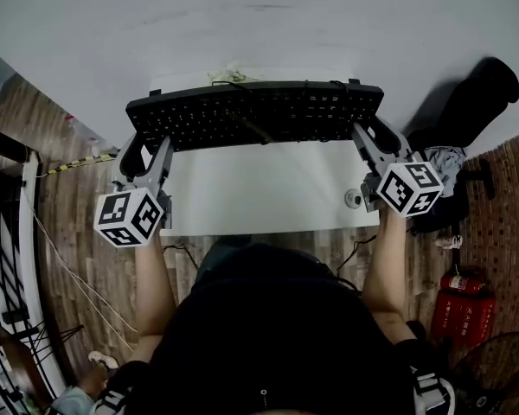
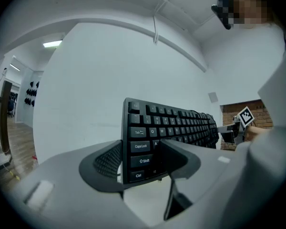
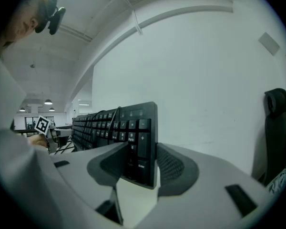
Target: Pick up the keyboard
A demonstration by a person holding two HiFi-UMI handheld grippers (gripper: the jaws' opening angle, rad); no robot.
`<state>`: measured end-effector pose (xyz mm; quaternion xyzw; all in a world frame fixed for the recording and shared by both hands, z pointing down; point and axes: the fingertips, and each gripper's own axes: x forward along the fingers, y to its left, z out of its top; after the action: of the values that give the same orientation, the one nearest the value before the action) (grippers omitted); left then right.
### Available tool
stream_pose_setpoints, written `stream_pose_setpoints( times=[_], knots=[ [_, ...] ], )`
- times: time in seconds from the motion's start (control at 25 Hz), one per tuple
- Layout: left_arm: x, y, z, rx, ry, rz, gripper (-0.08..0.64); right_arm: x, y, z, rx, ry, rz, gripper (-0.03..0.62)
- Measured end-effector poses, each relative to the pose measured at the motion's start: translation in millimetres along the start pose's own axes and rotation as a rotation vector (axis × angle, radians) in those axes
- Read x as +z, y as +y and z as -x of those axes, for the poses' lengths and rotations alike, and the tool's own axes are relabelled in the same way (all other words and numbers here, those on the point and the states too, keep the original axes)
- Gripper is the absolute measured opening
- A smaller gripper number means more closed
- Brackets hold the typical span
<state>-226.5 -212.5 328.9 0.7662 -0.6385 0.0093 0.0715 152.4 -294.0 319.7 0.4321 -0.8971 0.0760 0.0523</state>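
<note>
keyboard (image 1: 255, 115): 1 | tools (image 1: 144, 145) (image 1: 366, 135): 2 | table (image 1: 268, 199): 1 | chair (image 3: 275, 128): 1

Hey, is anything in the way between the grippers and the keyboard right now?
Nothing visible stands between them. The left gripper has its jaws clamped on the left end of the keyboard, and the right gripper is clamped on its right end.

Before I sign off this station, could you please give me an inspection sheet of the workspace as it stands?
Surface: white table, mostly bare.
Job's things: black keyboard, gripped at both ends, apparently clear of the table.
Clutter: small round object on the table near the right tongs.
Grippers: left tongs shut on the keyboard's left end; right tongs shut on its right end.
Cables: a dark cable lies across the keys; a striped cable runs along the floor at left.
Surroundings: white wall, wood floor, black chair, red fire extinguisher.
</note>
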Motion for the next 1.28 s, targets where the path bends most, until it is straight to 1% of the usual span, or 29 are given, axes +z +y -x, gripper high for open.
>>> stream_pose_setpoints(
  times=[0.16,0.4,0.52,0.84,1.12,1.28],
  knots=[
    [12.4,10.5,12.1,0.001,-0.053,-0.023,0.258,10.4,16.1,-1.4,0.004,-0.043,0.022,0.192],
    [18.9,11.7,13.4,-0.008,-0.089,-0.043,0.258,14.2,19.5,1.0,0.003,-0.075,0.035,0.192],
    [19.7,13.1,10.5,-0.017,-0.093,-0.046,0.258,14.7,19.7,0.9,-0.006,-0.080,0.034,0.191],
    [19.7,16.5,-0.5,-0.055,-0.078,-0.040,0.258,12.5,19.8,2.8,-0.041,-0.056,0.022,0.192],
    [16.5,20.4,-7.8,-0.083,-0.098,-0.038,0.258,11.8,22.2,4.8,-0.070,-0.074,0.034,0.192],
    [12.5,22.9,-9.8,-0.091,-0.085,-0.039,0.258,5.0,23.8,4.4,-0.079,-0.067,0.021,0.192]
  ],
)
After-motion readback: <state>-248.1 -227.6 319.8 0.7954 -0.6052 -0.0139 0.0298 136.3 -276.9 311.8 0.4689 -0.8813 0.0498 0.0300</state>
